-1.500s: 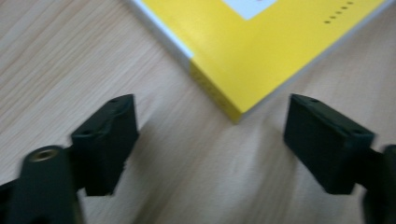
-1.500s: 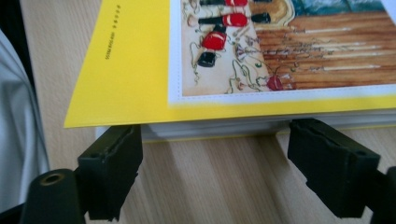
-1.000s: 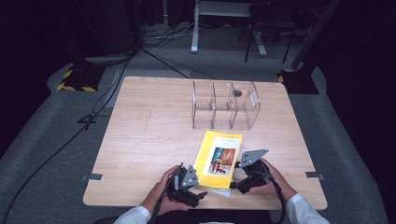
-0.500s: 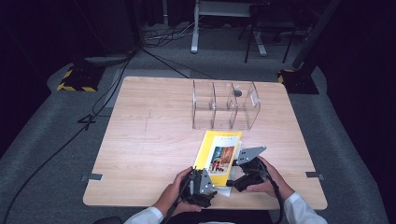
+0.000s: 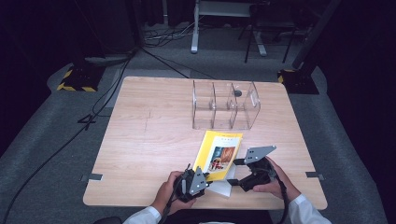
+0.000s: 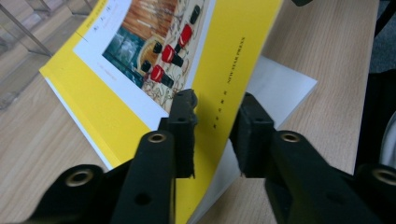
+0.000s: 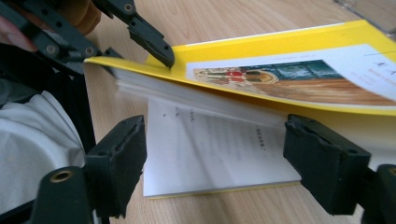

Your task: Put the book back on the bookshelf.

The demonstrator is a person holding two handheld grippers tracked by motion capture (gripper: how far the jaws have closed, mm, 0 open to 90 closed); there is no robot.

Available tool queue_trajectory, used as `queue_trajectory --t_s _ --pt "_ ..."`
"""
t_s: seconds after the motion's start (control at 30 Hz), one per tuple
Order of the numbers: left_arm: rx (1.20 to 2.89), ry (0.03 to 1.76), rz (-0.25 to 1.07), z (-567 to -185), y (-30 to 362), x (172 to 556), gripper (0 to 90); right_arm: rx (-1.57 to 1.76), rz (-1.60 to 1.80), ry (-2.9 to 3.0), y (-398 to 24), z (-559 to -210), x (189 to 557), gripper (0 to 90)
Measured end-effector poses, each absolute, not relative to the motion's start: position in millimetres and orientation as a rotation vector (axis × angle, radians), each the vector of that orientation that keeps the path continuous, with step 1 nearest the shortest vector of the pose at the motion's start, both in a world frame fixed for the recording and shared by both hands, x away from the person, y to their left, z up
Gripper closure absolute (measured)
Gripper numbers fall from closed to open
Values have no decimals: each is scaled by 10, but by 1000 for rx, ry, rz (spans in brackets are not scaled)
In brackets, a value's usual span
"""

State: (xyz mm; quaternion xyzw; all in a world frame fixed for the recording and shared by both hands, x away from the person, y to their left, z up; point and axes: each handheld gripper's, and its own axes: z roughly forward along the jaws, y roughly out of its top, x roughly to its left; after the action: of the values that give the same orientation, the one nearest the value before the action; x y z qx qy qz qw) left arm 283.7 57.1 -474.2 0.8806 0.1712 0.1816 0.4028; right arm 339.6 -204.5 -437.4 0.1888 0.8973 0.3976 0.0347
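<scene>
Two grippers at the yellow book [image 5: 218, 153], near counter [image 5: 149, 135] edge. Left gripper [image 6: 212, 109] fingers have just closed, pinching the lifted cover; right gripper [image 7: 215, 154] fingers wide. Judgement: lift cover slowly, brace pages.

The yellow book's [image 7: 280, 51] far corner runs off the right gripper view.
</scene>
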Motion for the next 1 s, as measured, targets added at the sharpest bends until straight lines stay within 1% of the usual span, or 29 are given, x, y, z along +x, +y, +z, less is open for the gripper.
queue_trajectory --t_s 0.07,0.2,0.37,0.5,0.6,0.63,0.73,0.8,0.87,0.9,1.0 --pt "2228 423 445 -4735 594 2840 748 573 1236 2744 -2085 -4348 3378 232" --pt "2220 421 400 -4702 674 2878 802 517 1275 2671 -2198 -4298 3329 240" --pt "2233 414 393 -4693 723 2892 810 459 1326 2602 -2231 -4215 3283 245" --pt "2246 397 366 -4679 779 2924 816 312 1320 2553 -2102 -4147 3271 244" --pt "2244 400 361 -4673 822 2935 817 260 1309 2584 -1992 -4153 3313 240" --pt "2241 399 358 -4673 856 2938 818 226 1256 2601 -1864 -4186 3358 237" --pt "2236 404 355 -4674 952 2942 817 188 1164 2612 -1712 -4260 3436 242" --pt "2236 413 348 -4663 1087 2963 815 184 1138 2626 -1660 -4305 3493 267" --pt "2235 416 339 -4659 1161 2983 813 181 1123 2623 -1649 -4325 3521 269" --pt "2234 418 329 -4658 1196 2996 810 192 1107 2630 -1646 -4354 3558 299" --pt "2244 421 326 -4637 1350 3056 805 258 1045 2632 -1658 -4421 3644 321"
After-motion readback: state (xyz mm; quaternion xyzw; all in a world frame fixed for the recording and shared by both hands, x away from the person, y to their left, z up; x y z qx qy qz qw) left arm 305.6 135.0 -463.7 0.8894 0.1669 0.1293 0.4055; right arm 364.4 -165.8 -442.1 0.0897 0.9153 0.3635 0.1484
